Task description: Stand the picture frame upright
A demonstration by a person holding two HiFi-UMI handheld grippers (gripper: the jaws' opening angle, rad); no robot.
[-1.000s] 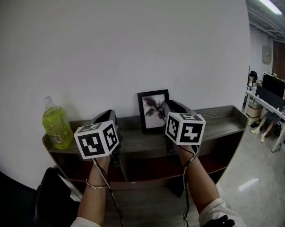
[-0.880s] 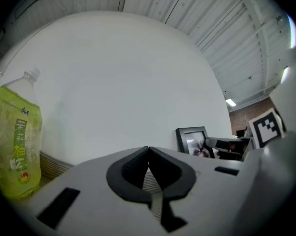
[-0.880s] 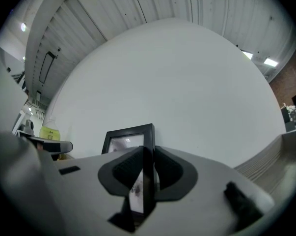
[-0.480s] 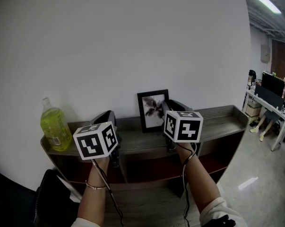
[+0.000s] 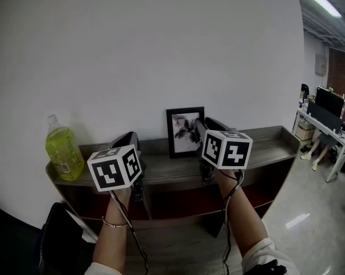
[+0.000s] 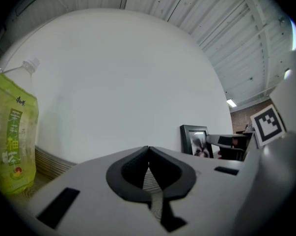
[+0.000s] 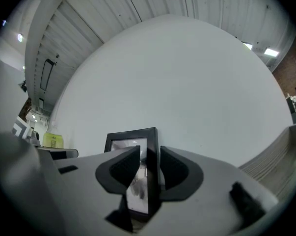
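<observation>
The picture frame (image 5: 185, 132) stands upright on the shelf (image 5: 264, 145), leaning back on the wall. We keep the right gripper (image 7: 148, 168) narrowly parted at its right edge, probably steadying it. The left gripper (image 6: 148, 173) is closed and empty.

My left gripper (image 6: 148, 149) fills the bottom of the view, well to the left of the picture frame (image 6: 194, 140) and closer to me. Its two black jaws are pressed together at the tips, and nothing is between them. The picture frame is black and stands up straight by the white wall (image 6: 128, 82). Just right of the frame is my right gripper (image 6: 218, 140), and one dark part of it reaches the frame's edge. I cannot tell if it touches. Its marker cube (image 6: 268, 123) is further right. Far left of the frame, a green drink bottle (image 6: 10, 132) with a white cap stands on the wooden shelf (image 6: 47, 161).
</observation>
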